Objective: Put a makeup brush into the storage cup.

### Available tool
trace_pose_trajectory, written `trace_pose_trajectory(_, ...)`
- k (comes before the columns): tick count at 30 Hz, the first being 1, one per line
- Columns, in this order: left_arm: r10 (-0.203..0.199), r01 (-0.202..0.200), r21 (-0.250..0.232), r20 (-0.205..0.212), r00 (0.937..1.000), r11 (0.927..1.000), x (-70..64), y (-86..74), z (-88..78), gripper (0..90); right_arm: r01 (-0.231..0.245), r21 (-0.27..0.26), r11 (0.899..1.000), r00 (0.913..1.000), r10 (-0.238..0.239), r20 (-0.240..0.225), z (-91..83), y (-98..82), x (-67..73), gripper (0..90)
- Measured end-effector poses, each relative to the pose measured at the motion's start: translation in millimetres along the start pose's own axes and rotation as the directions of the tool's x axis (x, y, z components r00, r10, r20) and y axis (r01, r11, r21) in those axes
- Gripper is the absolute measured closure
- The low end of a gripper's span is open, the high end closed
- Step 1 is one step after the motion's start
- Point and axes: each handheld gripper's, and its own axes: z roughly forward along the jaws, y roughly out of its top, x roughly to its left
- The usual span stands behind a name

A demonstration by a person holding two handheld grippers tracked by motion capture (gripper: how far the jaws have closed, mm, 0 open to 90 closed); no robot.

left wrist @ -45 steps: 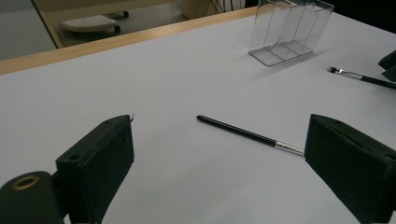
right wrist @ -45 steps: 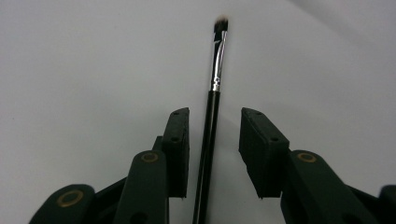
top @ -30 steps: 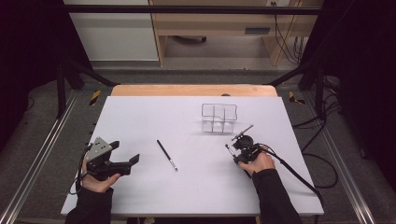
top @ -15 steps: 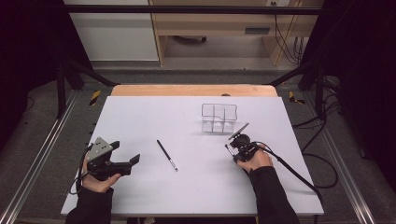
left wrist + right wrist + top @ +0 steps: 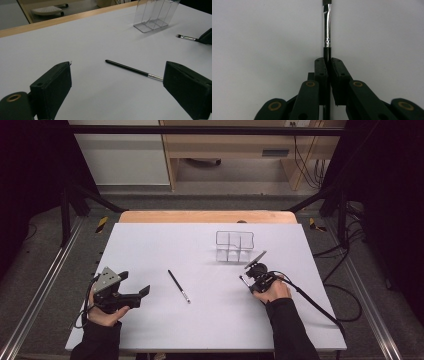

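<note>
While its jaws have just been closing, the right gripper [image 5: 328, 62] now pinches a brush [image 5: 327, 30] low over the white table [image 5: 150, 245], near the clear organizer [image 5: 234, 245]. Opposite, the left gripper [image 5: 117, 87] stands spread before another brush [image 5: 132, 70].

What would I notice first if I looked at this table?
Probably the right gripper, shut on a thin brush over the white table, just in front of a clear plastic holder. A second brush lies loose in the middle, and the left gripper waits open near the left corner.
</note>
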Motion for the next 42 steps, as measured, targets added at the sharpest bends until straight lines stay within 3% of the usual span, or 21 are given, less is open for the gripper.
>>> trace_pose_trajectory(12,0.002,-0.002,-0.002,-0.001,1.0000,1.0000,-0.3,0.4,-0.6,7.5,0.004,-0.105,0.994,0.9999,-0.006,-0.015,-20.4,-7.5,1.7,84.1)
trace_pose_trajectory(20,0.002,-0.002,0.000,-0.001,1.0000,1.0000,-0.6,0.0,0.0,7.5,-0.018,-0.242,0.970,0.9995,0.011,-0.031,-41.3,-15.4,-0.2,84.1)
trace_pose_trajectory(33,0.001,-0.001,0.000,-0.002,1.0000,1.0000,-0.7,-0.2,0.0,7.5,-0.037,-0.412,0.910,0.9991,0.025,-0.035,-57.1,-24.3,0.3,84.1)
trace_pose_trajectory(34,0.001,-0.001,0.001,-0.001,1.0000,1.0000,-0.8,-0.2,0.1,7.5,-0.041,-0.425,0.904,0.9989,0.027,-0.039,-58.4,-24.9,0.2,84.0)
trace_pose_trajectory(35,0.001,-0.001,0.001,-0.001,1.0000,1.0000,-0.8,-0.3,0.3,7.5,-0.046,-0.454,0.890,0.9988,0.033,-0.037,-60.6,-25.9,-0.1,84.0)
trace_pose_trajectory(36,0.002,-0.002,0.002,-0.001,1.0000,1.0000,-0.7,-0.4,0.4,7.5,-0.046,-0.454,0.890,0.9988,0.033,-0.037,-60.6,-25.9,-0.1,84.0)
trace_pose_trajectory(37,0.002,-0.002,0.002,-0.002,1.0000,1.0000,-0.7,-0.4,0.4,7.5,-0.052,-0.467,0.883,0.9986,0.039,-0.036,-61.9,-26.5,-0.2,84.0)
trace_pose_trajectory(42,-0.001,0.001,0.000,-0.003,1.0000,1.0000,-0.3,-0.5,0.1,7.5,-0.081,-0.539,0.839,0.9967,0.065,-0.049,-69.5,-29.5,-1.8,84.0)
